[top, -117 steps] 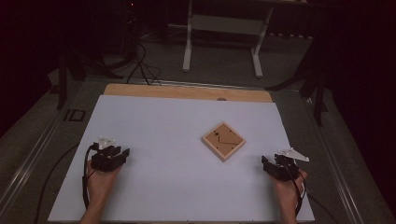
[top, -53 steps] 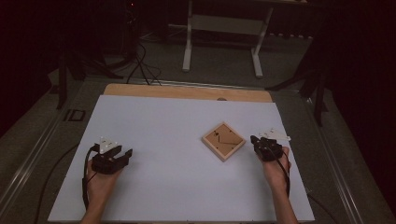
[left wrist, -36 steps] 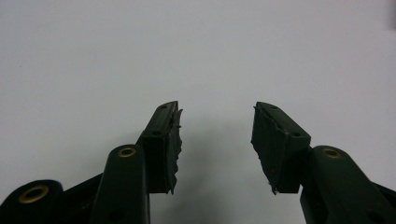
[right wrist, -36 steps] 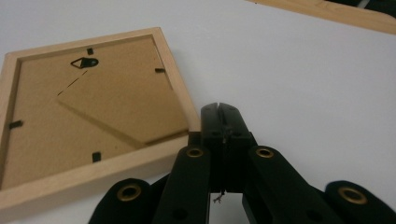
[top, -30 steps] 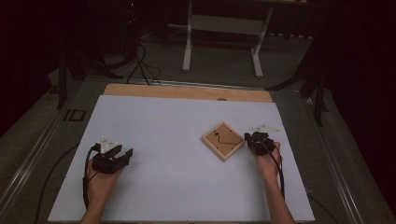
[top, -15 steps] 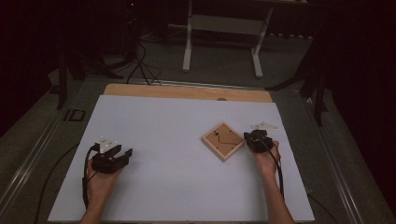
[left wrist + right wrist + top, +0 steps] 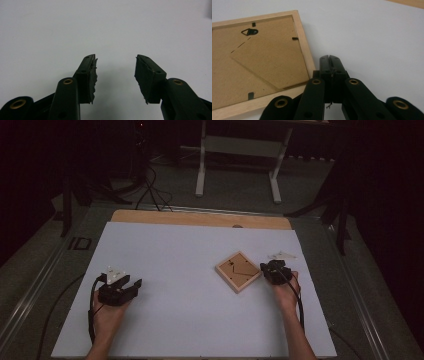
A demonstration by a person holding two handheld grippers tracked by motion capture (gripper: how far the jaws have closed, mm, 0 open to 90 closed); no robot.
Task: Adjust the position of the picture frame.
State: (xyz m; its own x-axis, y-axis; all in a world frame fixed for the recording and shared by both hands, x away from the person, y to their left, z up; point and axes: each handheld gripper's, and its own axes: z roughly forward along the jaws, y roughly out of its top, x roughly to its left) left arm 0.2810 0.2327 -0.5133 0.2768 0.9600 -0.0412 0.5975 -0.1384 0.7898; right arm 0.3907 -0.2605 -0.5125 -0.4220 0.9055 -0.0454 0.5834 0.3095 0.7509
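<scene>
While the person's left hand (image 7: 107,317) rested near the front left corner of the white tabletop (image 7: 175,250), the left gripper (image 7: 131,286) it carried lay on the bare surface with its jaws spread apart and nothing between them; in the left gripper view (image 7: 115,72) the two ragged black pads faced each other across plain white. Well to the right, past the middle of the tabletop and nearer its right edge, a small wooden picture frame (image 7: 238,271) lay flat, back side up and turned cornerwise to the tabletop's edges. The right gripper view showed its brown backing board (image 7: 249,65), a small metal hanger (image 7: 249,31) near one side and dark retaining clips along the pale wooden border. Just beside the frame's right corner sat the right gripper (image 7: 264,269), held by the right hand (image 7: 285,290) close to the right edge; its jaws were clenched together on nothing, their tips (image 7: 329,58) next to the frame's border. Whether they touched the wood could not be told.
</scene>
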